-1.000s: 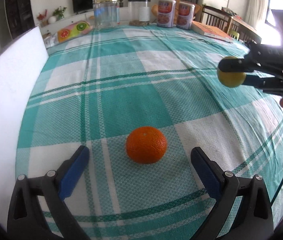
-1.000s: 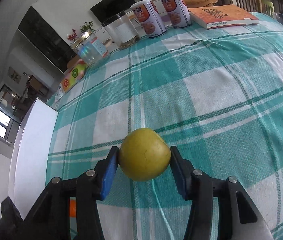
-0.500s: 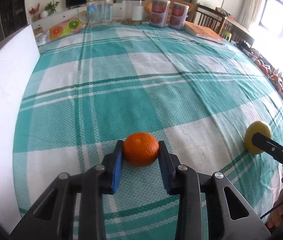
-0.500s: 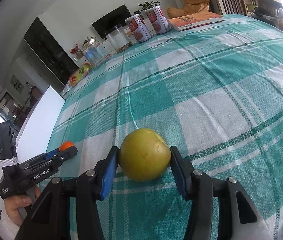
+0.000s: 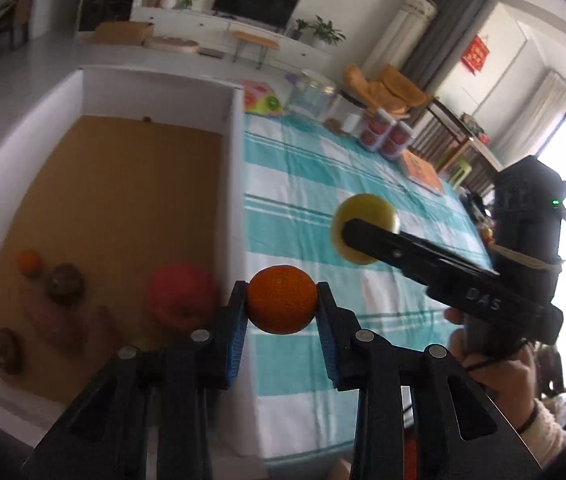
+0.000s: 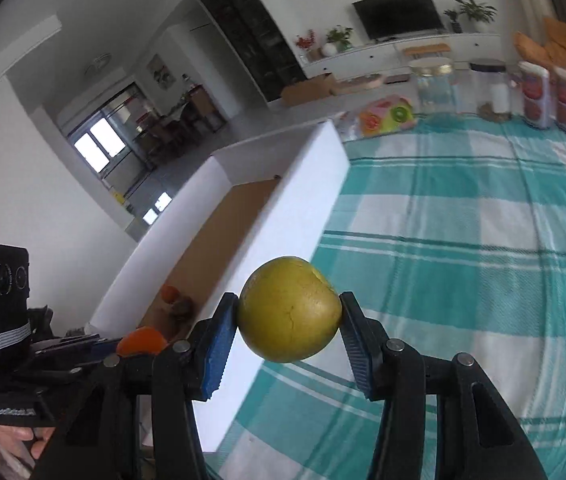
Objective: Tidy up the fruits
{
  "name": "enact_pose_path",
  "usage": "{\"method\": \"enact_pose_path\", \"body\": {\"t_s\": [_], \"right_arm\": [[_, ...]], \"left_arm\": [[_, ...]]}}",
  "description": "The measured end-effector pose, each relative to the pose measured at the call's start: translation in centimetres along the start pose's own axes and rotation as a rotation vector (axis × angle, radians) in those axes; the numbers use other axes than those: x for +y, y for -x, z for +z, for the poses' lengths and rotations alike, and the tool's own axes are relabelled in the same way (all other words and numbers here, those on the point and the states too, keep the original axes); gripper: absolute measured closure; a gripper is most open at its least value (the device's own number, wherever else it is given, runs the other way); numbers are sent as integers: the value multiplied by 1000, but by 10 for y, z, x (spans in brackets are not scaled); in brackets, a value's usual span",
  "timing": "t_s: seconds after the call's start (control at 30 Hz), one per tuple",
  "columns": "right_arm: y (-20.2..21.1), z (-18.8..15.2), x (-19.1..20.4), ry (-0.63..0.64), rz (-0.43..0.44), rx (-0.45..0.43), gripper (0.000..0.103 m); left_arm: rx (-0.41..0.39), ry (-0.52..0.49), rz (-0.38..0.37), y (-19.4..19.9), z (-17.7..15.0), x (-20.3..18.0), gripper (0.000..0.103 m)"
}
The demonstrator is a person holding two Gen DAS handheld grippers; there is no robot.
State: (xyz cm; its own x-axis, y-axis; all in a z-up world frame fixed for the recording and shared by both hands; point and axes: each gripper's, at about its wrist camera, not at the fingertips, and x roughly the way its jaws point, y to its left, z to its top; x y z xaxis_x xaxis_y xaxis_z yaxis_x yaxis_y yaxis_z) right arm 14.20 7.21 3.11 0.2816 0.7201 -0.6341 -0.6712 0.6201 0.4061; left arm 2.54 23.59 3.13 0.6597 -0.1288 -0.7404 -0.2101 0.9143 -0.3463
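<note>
My left gripper (image 5: 282,307) is shut on an orange (image 5: 282,305) and holds it in the air above the right wall of a white box (image 5: 236,168) with a brown floor. My right gripper (image 6: 289,314) is shut on a yellow-green fruit (image 6: 289,309) and holds it above the checked tablecloth, just right of the box wall (image 6: 295,216). The right gripper with its fruit (image 5: 364,224) shows in the left wrist view; the left gripper's orange (image 6: 141,341) shows in the right wrist view.
Inside the box lie a red fruit (image 5: 181,294), a small orange (image 5: 29,262), two brown fruits (image 5: 65,284) and sweet potatoes (image 5: 63,326). Jars (image 6: 435,84), cans (image 6: 535,94) and a book (image 5: 423,172) stand at the table's far end.
Both grippers have lifted their fruits off the table and swung left toward the white box. The left gripper closed on the orange about half a second ago.
</note>
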Motion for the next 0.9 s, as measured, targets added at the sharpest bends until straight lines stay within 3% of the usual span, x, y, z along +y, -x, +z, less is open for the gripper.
{"method": "enact_pose_path", "body": {"t_s": [0.13, 0.23, 0.37, 0.4, 0.5, 0.67, 0.8, 0.9], "right_arm": [[-67, 32, 58, 169, -7, 120, 52], [-115, 37, 77, 262, -72, 212, 52], [-160, 36, 88, 382, -177, 302, 52], [-166, 36, 87, 385, -194, 320, 51], [-167, 44, 78, 338, -198, 320, 42], [-121, 63, 72, 273, -188, 224, 24], [-68, 72, 78, 268, -196, 95, 2], [-47, 67, 80, 265, -232, 62, 0]], "left_arm": [[19, 74, 227, -28, 16, 66, 69], [97, 91, 278, -61, 16, 87, 69], [173, 81, 284, -78, 19, 89, 66], [176, 65, 310, -78, 19, 88, 63], [173, 58, 321, -74, 18, 86, 40], [77, 42, 371, -55, 20, 85, 25], [-115, 7, 468, -16, 16, 64, 7], [-270, -17, 563, 14, 8, 48, 2]]}}
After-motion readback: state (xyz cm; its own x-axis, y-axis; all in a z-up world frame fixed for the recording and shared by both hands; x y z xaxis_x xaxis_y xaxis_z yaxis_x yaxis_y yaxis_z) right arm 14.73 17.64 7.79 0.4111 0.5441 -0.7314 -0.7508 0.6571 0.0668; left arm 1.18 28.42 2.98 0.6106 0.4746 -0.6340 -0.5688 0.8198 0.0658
